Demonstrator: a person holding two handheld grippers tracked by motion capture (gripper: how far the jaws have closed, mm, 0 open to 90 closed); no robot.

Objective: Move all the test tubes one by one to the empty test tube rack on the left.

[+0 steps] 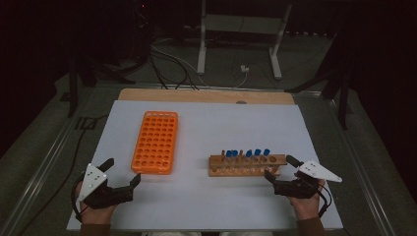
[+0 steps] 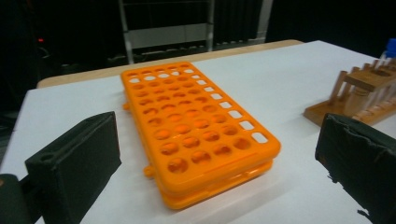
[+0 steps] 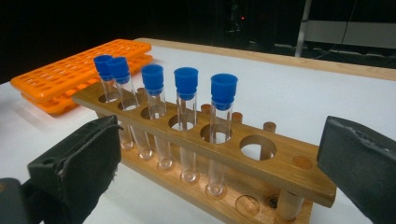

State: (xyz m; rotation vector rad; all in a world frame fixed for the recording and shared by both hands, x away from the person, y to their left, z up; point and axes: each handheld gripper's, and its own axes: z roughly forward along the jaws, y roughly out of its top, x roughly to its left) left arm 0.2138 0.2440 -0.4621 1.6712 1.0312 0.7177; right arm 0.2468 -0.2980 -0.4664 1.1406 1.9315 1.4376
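An orange tube rack [image 1: 155,142] with many empty holes lies flat on the left half of the white sheet. To its right stands a wooden rack [image 1: 247,166] that holds several clear test tubes with blue caps [image 1: 248,153]. My left gripper [image 1: 123,170] rests near the front edge, open, its jaws apart just before the orange rack [image 2: 196,130]. My right gripper [image 1: 279,166] is open at the right end of the wooden rack [image 3: 280,163], with nothing between its jaws. Close ahead of it, the capped tubes [image 3: 187,84] stand upright in a row.
The white sheet [image 1: 221,118] covers a wooden tabletop whose far edge [image 1: 206,96] shows. Beyond the table a metal stand [image 1: 241,44] and cables [image 1: 167,64] lie on the dark floor. One hole at the near end of the wooden rack holds no tube.
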